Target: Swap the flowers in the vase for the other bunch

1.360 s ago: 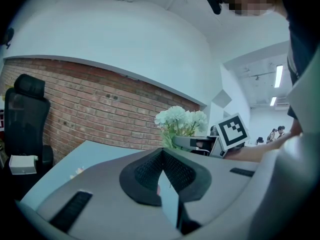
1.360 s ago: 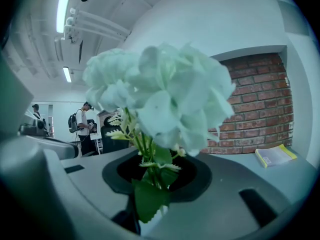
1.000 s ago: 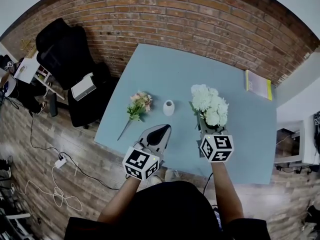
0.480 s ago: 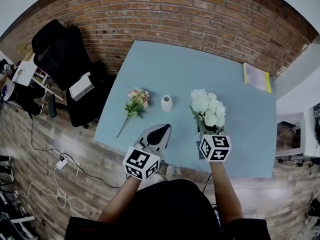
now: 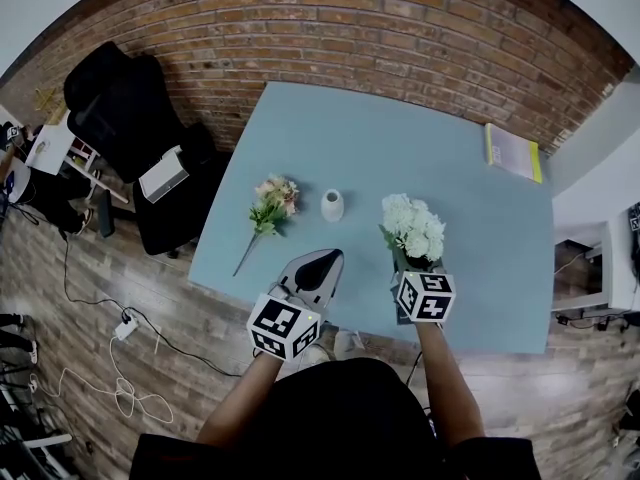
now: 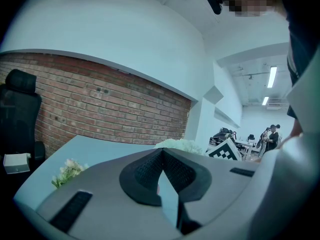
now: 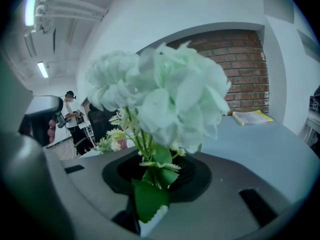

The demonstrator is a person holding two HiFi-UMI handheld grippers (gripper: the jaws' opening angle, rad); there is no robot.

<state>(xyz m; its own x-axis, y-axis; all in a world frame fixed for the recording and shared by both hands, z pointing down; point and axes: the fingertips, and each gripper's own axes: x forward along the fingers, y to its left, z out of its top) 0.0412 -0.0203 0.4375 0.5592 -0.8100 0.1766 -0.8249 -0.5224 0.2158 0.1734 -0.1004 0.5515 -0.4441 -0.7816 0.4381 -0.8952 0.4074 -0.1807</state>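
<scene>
Now: the right gripper carries the white bunch lower than a second ago. From above, its marker cube looks smaller and the blooms sit closer to the table.
Right jaws: partly closed, clamped on the green stems. The blooms stand upright above them.
Left jaws: the left gripper has its jaws pressed together with nothing between them. It hovers at 6 o'clock from the vase, in the same place as before.
Vase: small, white, upright and empty, in the middle of the table.
White bunch: at 4 o'clock from the vase, well apart from it.
Pink bunch: lies flat at 9 o'clock from the vase, near it, in the same spot as before.
Book: yellow, at 2 o'clock, by the far edge.
Meaning: the white bunch is probably being laid aside. The pink bunch is not yet in the vase.
</scene>
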